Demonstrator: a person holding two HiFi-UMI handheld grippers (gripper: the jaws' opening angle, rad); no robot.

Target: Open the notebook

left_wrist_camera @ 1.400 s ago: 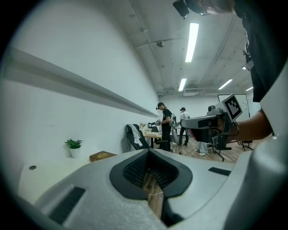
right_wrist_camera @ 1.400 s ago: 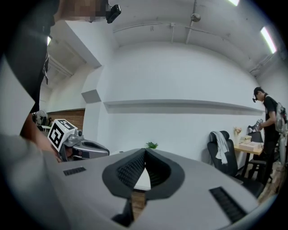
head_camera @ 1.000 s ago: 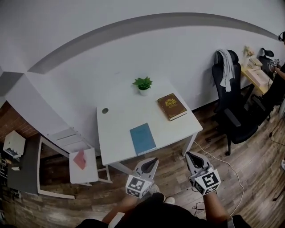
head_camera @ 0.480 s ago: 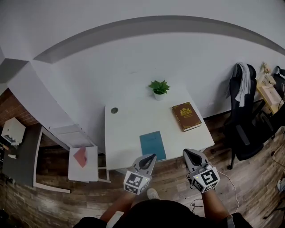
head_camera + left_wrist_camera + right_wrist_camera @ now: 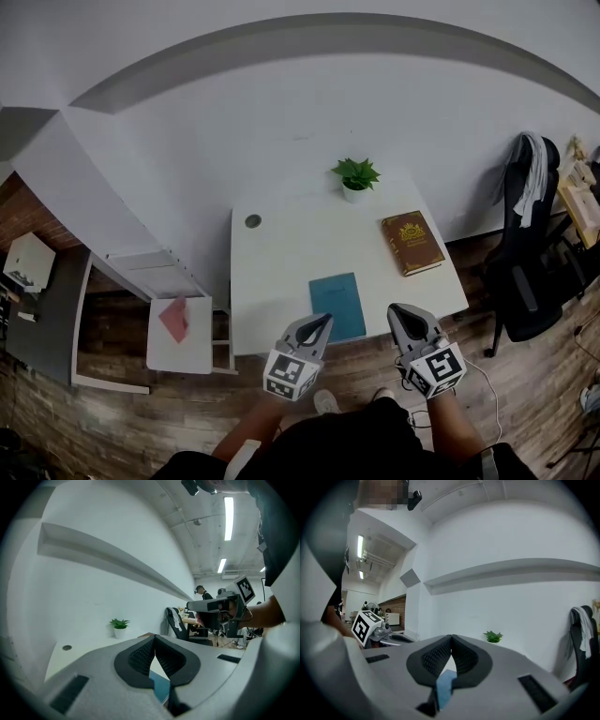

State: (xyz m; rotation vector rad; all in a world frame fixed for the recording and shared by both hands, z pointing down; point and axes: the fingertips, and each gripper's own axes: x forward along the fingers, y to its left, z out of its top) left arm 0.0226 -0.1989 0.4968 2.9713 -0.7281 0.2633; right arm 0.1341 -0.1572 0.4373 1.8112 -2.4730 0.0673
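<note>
A closed teal notebook [image 5: 337, 305] lies flat near the front edge of the white table [image 5: 281, 281]. My left gripper [image 5: 325, 319] is shut and empty, its tips at the table's front edge just left of the notebook's near corner. My right gripper [image 5: 395, 309] is also shut and empty, a little right of the notebook at the same edge. In the left gripper view the closed jaws [image 5: 154, 637] point over the table, with the notebook [image 5: 161, 688] showing below them. Behind the closed jaws [image 5: 451, 637] in the right gripper view, a strip of the notebook [image 5: 446, 681] is visible.
A brown hardcover book [image 5: 412, 242] lies at the table's right side and a small potted plant [image 5: 355, 176] stands at the back by the wall. A low white stand [image 5: 178, 333] with a red item is to the left. A black office chair [image 5: 525, 272] is to the right.
Both grippers have come forward from over the floor to the table's front edge, either side of the notebook. Their jaws stay shut. The table now sits closer and more central.
</note>
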